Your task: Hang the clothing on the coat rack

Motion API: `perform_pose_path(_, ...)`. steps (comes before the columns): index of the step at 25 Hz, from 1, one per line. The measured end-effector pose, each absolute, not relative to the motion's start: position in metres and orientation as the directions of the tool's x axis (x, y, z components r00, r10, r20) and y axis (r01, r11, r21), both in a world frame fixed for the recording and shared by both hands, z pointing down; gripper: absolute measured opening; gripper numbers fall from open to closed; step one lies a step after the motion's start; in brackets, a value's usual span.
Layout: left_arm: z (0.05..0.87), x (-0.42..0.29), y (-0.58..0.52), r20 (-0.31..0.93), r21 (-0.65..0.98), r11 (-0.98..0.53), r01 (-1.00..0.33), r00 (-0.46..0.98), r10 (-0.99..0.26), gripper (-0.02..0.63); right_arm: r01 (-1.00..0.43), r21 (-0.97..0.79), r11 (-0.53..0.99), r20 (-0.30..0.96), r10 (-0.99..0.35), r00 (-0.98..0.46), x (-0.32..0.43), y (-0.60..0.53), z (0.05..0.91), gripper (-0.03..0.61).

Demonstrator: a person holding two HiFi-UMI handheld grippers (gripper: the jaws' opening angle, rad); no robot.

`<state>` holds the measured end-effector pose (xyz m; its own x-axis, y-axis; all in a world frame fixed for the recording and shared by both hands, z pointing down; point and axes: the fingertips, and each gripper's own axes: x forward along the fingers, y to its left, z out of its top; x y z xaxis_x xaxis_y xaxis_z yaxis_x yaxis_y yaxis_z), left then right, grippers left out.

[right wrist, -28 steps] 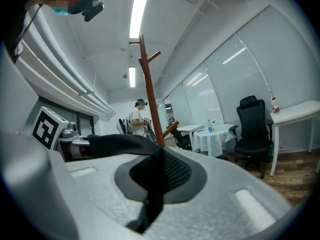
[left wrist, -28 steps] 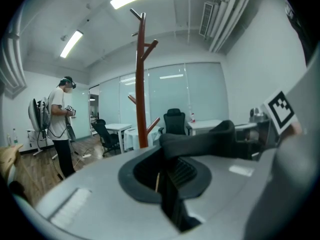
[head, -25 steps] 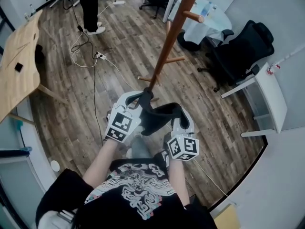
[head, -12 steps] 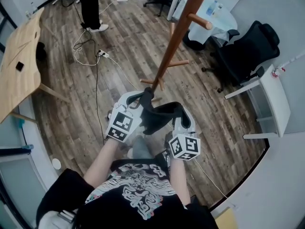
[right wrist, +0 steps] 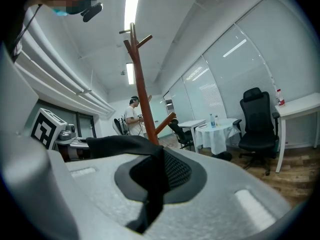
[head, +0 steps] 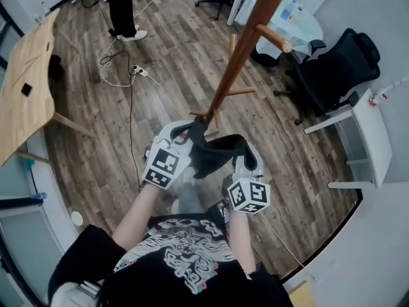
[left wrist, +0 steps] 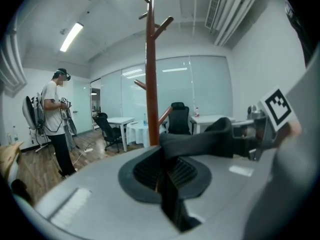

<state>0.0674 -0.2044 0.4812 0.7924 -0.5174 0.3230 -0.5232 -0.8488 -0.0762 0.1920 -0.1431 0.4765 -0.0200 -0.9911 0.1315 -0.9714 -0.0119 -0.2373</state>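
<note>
A black piece of clothing (head: pixel 214 157) hangs stretched between my two grippers, in front of my chest. My left gripper (head: pixel 191 131) is shut on its left end, and the fabric (left wrist: pixel 200 140) runs from the closed jaws off to the right. My right gripper (head: pixel 242 153) is shut on the other end, where the cloth (right wrist: pixel 120 145) drapes over the jaws. The brown wooden coat rack (head: pixel 238 56) stands just beyond the grippers, its pole rising towards me. Its pole (left wrist: pixel 151 84) and upper pegs (right wrist: pixel 135 41) show above both grippers.
A person (head: pixel 121 5) stands at the far side by cables and a power strip (head: pixel 128 74) on the wooden floor. A wooden table (head: pixel 25 75) is at the left. A black office chair (head: pixel 335 59), a round covered table (head: pixel 287 18) and a white desk (head: pixel 367 133) stand at the right.
The coat rack's pole and pegs have drifted slightly right and closer in the head view. Both grippers keep the same hold on the clothing.
</note>
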Motion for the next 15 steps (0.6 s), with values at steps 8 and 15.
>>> perform_pose_path(8,0.490,0.074,-0.220,0.333,-0.068,-0.851,-0.521,0.792,-0.511,0.006,-0.970,-0.244,-0.018,0.140,-0.990,-0.017,0.199,-0.158,0.484,0.002)
perform_pose_path(15,0.495,0.081,-0.236,0.337,-0.054,-0.849,-0.526,0.791,-0.511,0.006,-0.970,-0.244,-0.017,0.150,-0.988,-0.021,0.206,-0.176,0.488,0.002)
